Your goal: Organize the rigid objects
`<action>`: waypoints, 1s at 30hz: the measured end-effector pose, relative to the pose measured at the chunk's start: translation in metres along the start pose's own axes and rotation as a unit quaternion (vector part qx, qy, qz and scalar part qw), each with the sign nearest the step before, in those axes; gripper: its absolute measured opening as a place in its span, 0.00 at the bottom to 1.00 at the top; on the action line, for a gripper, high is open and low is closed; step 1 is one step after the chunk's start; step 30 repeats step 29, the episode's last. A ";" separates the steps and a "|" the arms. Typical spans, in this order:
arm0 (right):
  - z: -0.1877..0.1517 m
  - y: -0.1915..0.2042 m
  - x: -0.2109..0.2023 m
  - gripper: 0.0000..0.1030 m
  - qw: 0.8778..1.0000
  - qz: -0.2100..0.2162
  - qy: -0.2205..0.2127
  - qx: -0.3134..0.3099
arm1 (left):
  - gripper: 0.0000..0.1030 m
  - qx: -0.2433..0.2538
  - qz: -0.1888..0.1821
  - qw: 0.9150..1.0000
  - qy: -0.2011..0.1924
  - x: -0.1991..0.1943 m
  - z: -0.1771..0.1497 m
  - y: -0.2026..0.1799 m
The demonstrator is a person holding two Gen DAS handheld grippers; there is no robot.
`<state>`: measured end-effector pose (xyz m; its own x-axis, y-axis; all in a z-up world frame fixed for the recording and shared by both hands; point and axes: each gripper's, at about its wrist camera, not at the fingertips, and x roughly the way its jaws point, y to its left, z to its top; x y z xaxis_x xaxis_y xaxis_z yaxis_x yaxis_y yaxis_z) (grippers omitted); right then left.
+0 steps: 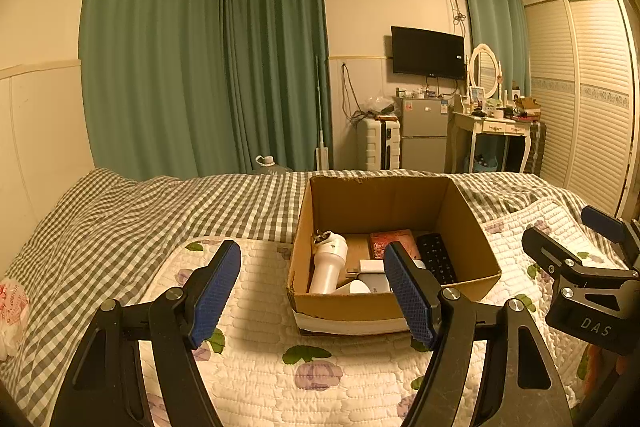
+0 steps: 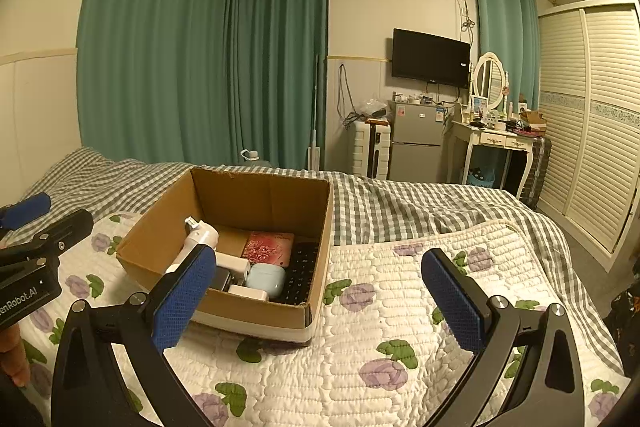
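An open cardboard box (image 1: 394, 205) (image 2: 264, 195) sits on the quilt on the bed. It holds a white bottle-like device (image 1: 328, 263) (image 2: 200, 237), a red patterned case (image 1: 394, 243) (image 2: 269, 247), a black remote (image 1: 438, 257) (image 2: 302, 273), a pale blue earbud case (image 2: 265, 279) and white chargers (image 1: 370, 265) (image 2: 248, 293). My left gripper (image 1: 316, 291) is open and empty, just in front of the box. My right gripper (image 2: 320, 301) is open and empty, near the box's front right corner. Each gripper shows at the edge of the other's view (image 1: 580, 267) (image 2: 36, 239).
The floral quilt (image 1: 264, 359) (image 2: 400, 327) lies over a checked bedsheet (image 1: 120, 219) (image 2: 420, 203). A plastic bag (image 1: 12, 311) lies at the bed's left edge. Beyond the bed stand a suitcase (image 1: 378, 143), a small fridge (image 1: 424, 131), a dressing table (image 1: 496, 127) and a wardrobe (image 1: 580, 87).
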<state>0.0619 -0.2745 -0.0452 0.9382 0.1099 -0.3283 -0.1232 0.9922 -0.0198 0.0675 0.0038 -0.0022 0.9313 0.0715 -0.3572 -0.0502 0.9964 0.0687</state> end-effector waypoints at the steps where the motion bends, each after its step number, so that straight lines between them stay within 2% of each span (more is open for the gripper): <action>1: 0.000 0.000 0.000 1.00 1.000 0.000 0.000 0.000 | 0.74 0.000 0.000 1.000 0.000 0.000 0.000 0.000; 30: -0.004 0.000 0.003 1.00 1.000 0.000 0.008 0.000 | 0.74 -0.002 0.002 1.000 0.007 0.004 -0.004 -0.002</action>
